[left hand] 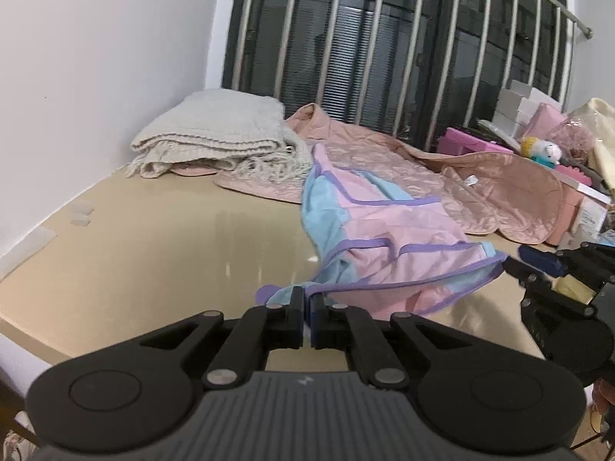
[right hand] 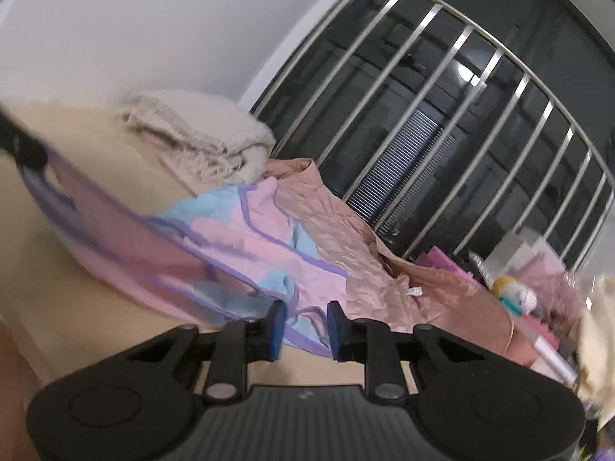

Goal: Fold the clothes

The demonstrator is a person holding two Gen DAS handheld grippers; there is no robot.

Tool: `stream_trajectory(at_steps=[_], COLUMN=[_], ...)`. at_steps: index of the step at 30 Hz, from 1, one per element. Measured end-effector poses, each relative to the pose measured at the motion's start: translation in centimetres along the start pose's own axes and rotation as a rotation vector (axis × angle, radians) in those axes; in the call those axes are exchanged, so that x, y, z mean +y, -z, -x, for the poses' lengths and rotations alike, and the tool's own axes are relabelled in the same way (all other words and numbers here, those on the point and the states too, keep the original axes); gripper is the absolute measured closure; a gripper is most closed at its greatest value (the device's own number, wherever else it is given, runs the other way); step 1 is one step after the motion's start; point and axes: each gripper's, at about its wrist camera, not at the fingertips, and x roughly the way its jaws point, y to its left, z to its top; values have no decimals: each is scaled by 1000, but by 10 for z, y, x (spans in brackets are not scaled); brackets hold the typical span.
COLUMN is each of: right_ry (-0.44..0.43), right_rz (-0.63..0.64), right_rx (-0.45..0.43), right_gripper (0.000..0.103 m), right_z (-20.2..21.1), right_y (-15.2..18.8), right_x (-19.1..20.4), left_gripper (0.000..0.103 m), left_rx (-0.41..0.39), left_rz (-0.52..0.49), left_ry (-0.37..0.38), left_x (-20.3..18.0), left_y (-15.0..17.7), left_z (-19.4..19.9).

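A pink and light-blue garment with purple trim lies rumpled on the beige table. My left gripper is shut on its near purple-edged corner and holds that corner just above the table. In the right wrist view the same garment stretches from the left gripper at the far left towards my right gripper. The right gripper's blue pads stand apart, with the garment's purple hem lying between them, and neither pad visibly presses on it. In the left wrist view, the right gripper sits at the garment's right corner.
A folded cream knitted blanket and a pink quilted jacket lie at the back of the table. Boxes, pink packages and a small plush toy crowd the right end. Metal window bars rise behind; a white wall is at left.
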Motion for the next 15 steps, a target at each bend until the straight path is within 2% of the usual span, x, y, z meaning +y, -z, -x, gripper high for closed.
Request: stream_trajectory(at_steps=[3, 7, 10, 13, 15], right_ry=[23, 24, -46, -159, -212], right_rz=[26, 18, 14, 71, 142], right_rx=[-39, -31, -25, -61, -78], right_gripper=[100, 101, 100, 88, 75], right_z=[11, 13, 20, 34, 38], right_y=[3, 8, 15, 23, 28], right_x=[1, 0, 2, 15, 31], left_gripper=[100, 99, 99, 99, 99], left_rx=[4, 44, 74, 60, 46], left_rz=[-56, -119, -101, -63, -45], left_ry=[-30, -95, -90, -80, -78], left_x=[-5, -9, -5, -1, 2], left_y=[9, 30, 40, 36, 32], left_z=[-2, -8, -8, -5, -4])
